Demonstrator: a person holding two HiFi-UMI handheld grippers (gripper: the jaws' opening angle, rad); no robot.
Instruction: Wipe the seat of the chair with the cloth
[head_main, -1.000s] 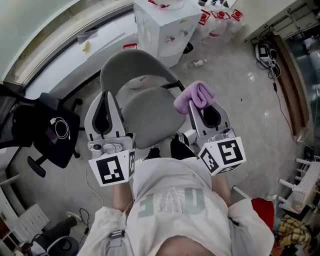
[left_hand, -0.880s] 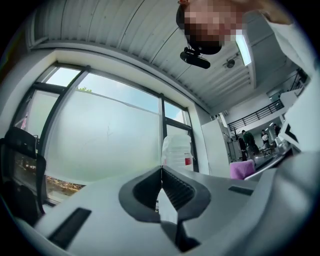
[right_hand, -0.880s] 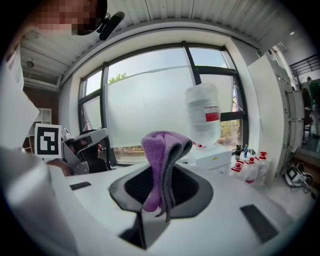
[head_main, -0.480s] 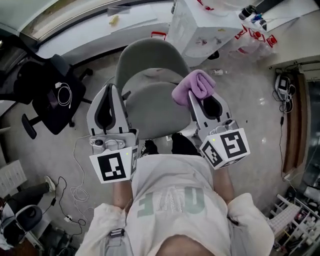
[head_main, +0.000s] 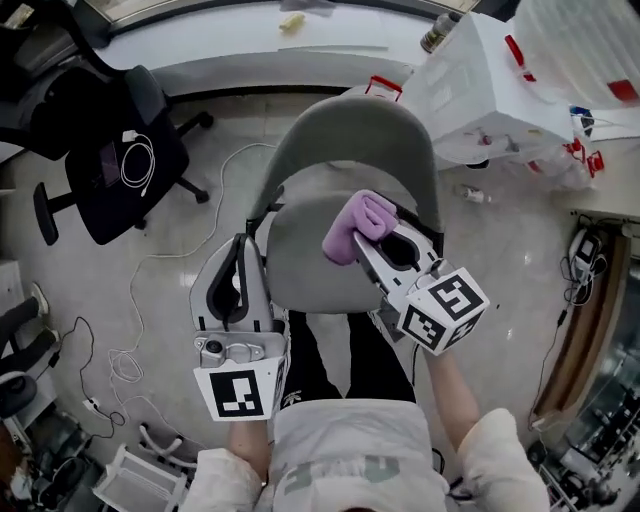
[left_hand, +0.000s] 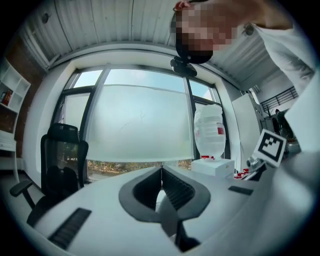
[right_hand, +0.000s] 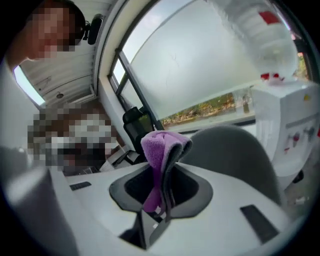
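Bunched purple cloth (head_main: 352, 230) in right gripper (head_main: 370, 232)

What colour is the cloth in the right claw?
The cloth is purple, clearest in the right gripper view.

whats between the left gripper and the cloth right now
Only bare grey chair seat lies between the shut left gripper and the cloth; the head view shows it.

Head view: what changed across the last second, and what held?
The right gripper carried the purple cloth inward, from the right edge of the seat to over its surface. No grasp or release: it stays shut on the cloth. The left gripper stays shut and empty at the seat's left edge.
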